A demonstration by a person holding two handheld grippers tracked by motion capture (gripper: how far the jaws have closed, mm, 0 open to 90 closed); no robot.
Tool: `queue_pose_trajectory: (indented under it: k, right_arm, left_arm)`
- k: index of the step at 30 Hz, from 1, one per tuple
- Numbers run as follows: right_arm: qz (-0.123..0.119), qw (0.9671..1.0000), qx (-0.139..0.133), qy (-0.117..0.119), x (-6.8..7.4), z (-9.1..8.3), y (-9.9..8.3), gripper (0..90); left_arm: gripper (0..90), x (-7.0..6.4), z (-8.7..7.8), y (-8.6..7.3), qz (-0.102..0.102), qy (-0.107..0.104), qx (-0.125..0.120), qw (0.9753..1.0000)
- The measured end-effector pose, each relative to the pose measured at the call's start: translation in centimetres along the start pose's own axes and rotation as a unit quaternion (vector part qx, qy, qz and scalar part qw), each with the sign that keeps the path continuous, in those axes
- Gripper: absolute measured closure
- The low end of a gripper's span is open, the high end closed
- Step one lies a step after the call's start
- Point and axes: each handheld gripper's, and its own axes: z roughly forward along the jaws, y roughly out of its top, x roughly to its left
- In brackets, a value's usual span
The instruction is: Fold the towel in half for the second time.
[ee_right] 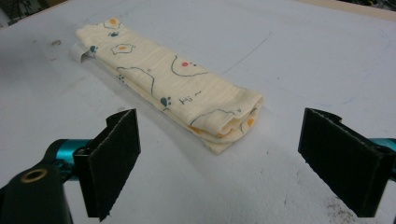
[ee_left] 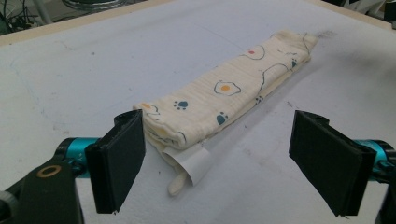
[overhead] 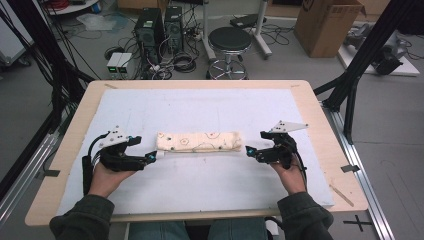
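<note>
Folded cloth [overhead: 199,142], cream with a fried-egg and paw-print pattern, lies lengthwise across the middle of the white-covered bench [overhead: 200,190], flanked by both grippers. At its left end, the left gripper [overhead: 152,157] has its jaws spread wide and sits just beside the cloth, where a small white label [ee_left: 196,165] sticks out from under the layers. At the other end, the right gripper [overhead: 248,150] is likewise wide apart and near the rolled fold, holding nothing. The likely trouble: a jaw closing on only the top layer, or on the label, would peel the stack open rather than lift the whole bundle, and uneven pulls from the two ends could skew it. No containers stand on the bench.
</note>
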Motion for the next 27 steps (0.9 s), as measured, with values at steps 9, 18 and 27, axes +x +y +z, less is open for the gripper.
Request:
queue_pose_trajectory:
  k: [9, 18, 27]
  right_arm:
    - [-0.006, 1.0000, 0.006, -0.003, 0.2, -0.7, -1.1, 11.9]
    - [-0.008, 0.9999, 0.013, -0.008, 0.5, -1.3, -2.3, 11.8]
    - [-0.010, 0.9997, 0.015, -0.013, 0.8, -2.4, -3.5, 11.8]
  left_arm:
    - [18.9, -0.4, -0.6, -0.8, 0.002, 0.004, 0.002, 1.0000]
    - [18.7, -0.8, -1.2, -1.7, 0.002, 0.004, 0.001, 1.0000]
    - [18.6, -1.3, -1.8, -2.5, 0.009, 0.004, 0.006, 0.9999]
